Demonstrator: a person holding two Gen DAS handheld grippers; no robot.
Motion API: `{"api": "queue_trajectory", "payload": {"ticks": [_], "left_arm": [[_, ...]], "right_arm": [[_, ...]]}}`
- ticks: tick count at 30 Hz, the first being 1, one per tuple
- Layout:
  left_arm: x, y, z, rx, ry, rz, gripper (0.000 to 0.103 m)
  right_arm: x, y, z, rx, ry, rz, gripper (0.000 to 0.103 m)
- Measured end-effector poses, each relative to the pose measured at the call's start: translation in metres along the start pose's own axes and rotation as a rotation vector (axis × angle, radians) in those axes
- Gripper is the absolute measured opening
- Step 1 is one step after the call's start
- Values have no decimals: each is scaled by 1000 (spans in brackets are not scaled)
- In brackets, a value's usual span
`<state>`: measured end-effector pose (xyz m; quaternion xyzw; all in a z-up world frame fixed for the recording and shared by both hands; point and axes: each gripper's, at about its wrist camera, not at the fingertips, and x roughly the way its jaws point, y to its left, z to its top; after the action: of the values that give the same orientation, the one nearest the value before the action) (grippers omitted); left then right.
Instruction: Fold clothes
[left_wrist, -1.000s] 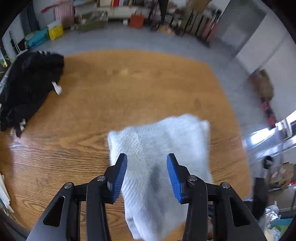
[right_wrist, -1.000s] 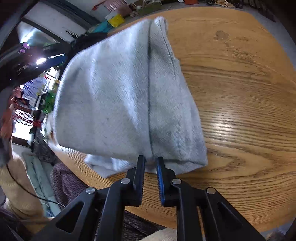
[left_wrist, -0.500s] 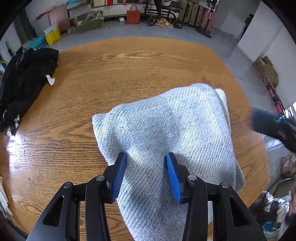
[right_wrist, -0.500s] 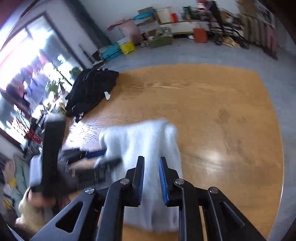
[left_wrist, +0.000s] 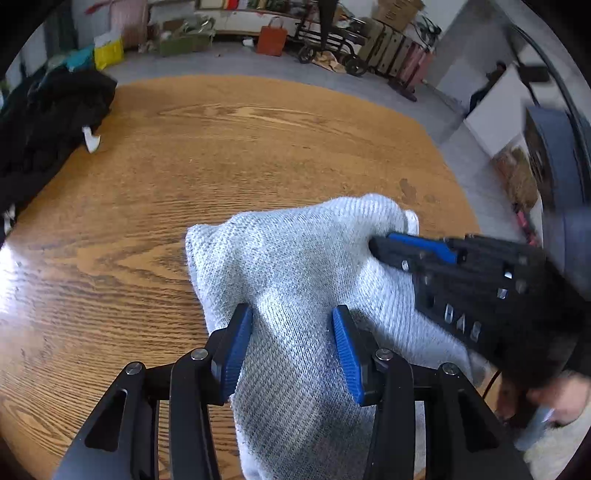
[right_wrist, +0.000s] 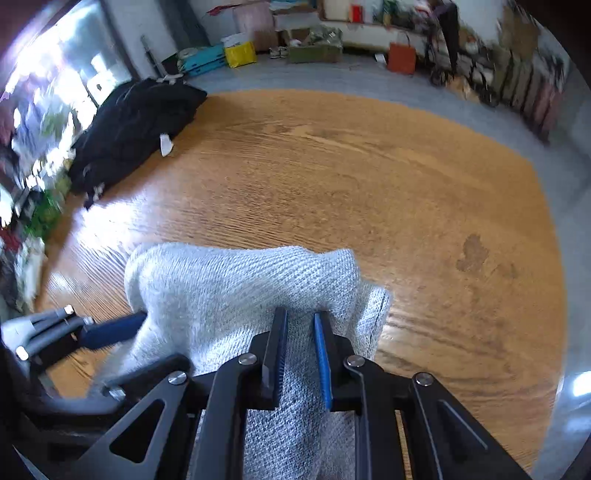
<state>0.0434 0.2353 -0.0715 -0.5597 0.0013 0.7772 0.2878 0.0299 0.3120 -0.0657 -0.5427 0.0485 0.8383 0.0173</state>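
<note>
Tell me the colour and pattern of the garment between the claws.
Light grey garment with a speckled knit weave; clearest in the left wrist view.

Pale grey knit sweater (left_wrist: 295, 273), flecked darker. Orange-brown wood-grain table (left_wrist: 221, 155). Black clothes (left_wrist: 48, 122) upper left. Black claw (left_wrist: 291, 343) with blue ribbed pads (left_wrist: 236, 350).
</note>
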Motion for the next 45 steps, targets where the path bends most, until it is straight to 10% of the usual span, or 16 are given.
{"api": "queue_trajectory", "payload": {"ticks": [8,14,23,28,45], "left_arm": [[-26,-5,-40,62,127,-46,48],[16,20,-60,-104,184,-164,85],[-56,23,-49,-138,-30,-132,74],[-57,27,-42,-169,-28,-122,77],[-9,22,-33,-254,108,-142,77]], "right_arm": [[-61,13,-59,-77,55,148,26],[-42,11,-87,-44,98,138,26],[-66,-1,-88,5,26,146,26],[-87,-29,-95,69,-32,117,87],[-50,-91,-110,260,88,299,86]]}}
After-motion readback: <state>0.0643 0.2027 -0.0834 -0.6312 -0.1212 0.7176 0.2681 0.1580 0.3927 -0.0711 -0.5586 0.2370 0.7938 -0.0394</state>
